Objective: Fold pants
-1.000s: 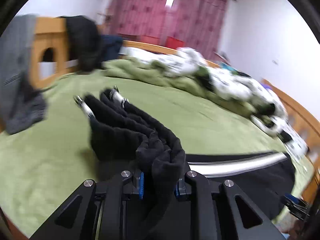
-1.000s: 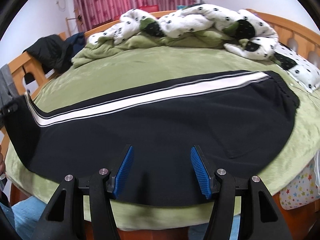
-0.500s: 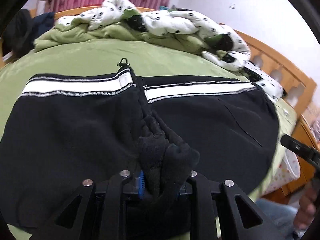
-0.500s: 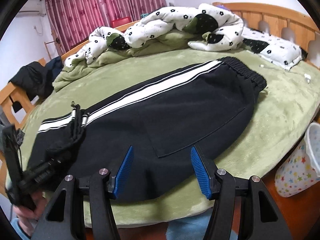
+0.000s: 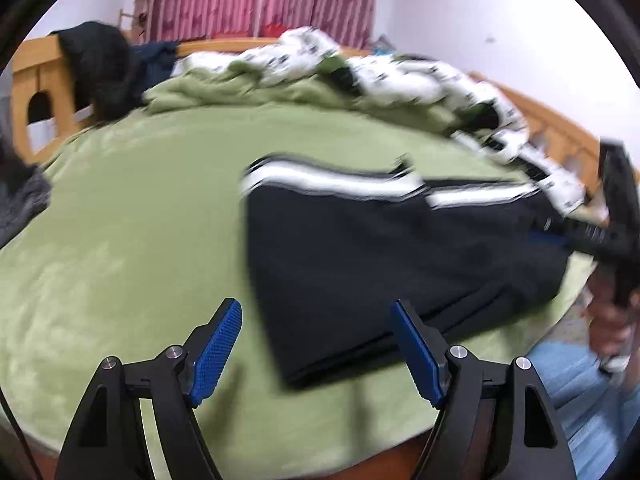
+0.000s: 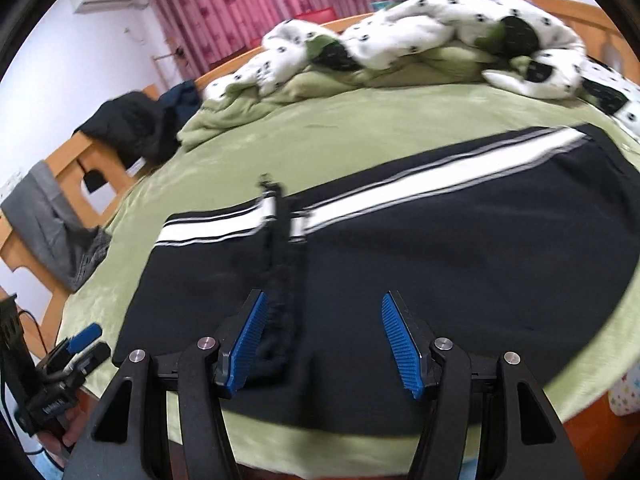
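Black fleece pants with a broad white side stripe (image 6: 420, 280) lie flat on the green plush bedspread (image 5: 132, 240), near the bed's front edge. Their long axis runs across the bed, parallel to that edge, the stripe along the far side. The leg part is doubled over onto the upper part, so the ribbed cuffs (image 6: 280, 240) sit mid-length and the elastic waistband points to the right in the right wrist view. The left gripper (image 5: 316, 354), with blue ribbed pads, has just been opening; its jaws stand wide with nothing between them, hovering over the bedspread just left of the folded end. The right gripper (image 6: 322, 340) is half spread and empty above the pants' near edge.
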`<state>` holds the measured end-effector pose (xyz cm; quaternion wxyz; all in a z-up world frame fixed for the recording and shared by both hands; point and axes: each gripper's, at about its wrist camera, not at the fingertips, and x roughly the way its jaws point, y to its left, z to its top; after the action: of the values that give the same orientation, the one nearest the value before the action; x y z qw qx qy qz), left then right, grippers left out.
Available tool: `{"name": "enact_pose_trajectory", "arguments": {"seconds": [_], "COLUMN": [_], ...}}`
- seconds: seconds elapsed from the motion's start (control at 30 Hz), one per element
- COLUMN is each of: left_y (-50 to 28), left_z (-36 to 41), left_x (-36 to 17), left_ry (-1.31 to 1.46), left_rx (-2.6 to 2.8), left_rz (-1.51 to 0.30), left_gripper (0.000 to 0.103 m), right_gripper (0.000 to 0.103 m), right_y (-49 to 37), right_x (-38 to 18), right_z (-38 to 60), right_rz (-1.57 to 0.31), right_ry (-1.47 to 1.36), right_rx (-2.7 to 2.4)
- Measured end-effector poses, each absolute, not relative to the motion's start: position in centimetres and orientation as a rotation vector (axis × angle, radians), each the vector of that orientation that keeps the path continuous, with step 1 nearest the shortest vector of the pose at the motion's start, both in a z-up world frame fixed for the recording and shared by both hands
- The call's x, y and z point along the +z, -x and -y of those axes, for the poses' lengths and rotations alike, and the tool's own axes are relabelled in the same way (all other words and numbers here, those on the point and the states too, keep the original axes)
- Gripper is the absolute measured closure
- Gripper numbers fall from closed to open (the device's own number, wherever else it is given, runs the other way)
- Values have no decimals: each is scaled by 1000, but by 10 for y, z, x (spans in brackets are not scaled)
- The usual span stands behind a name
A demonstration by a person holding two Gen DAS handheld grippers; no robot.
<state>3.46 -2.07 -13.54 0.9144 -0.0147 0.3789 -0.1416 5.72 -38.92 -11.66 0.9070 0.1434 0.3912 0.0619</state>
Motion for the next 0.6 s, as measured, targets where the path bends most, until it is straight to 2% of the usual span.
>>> {"name": "enact_pose_trajectory", "arguments": {"seconds": [0.17,0.27,0.3,0.47,0.6], "left_y": [-37,-41,-42,-50,-47], "left_z": [-5,-2,0,14,10], "left_x": [-164,-171,-172,-184,-186], "left_ry": [94,135,147,94,138], "left_rx": [-291,-309,-322,-282,-245], "left_rz": [-867,-863,-865,-870,-818], "left_gripper": [28,28,28,28,28], "right_gripper": [46,78,81,84,81], "right_y": [-78,-84,-82,-47,-47], "right_x": [-135,-155,-157,-130,-158], "right_z": [346,329,327,358,353], "right_rz": [-861,-930,-927,-795,-911], "right_ry": [-240,-171,-145,-243,-173], "right_rx": [172,185,169,200,184]}}
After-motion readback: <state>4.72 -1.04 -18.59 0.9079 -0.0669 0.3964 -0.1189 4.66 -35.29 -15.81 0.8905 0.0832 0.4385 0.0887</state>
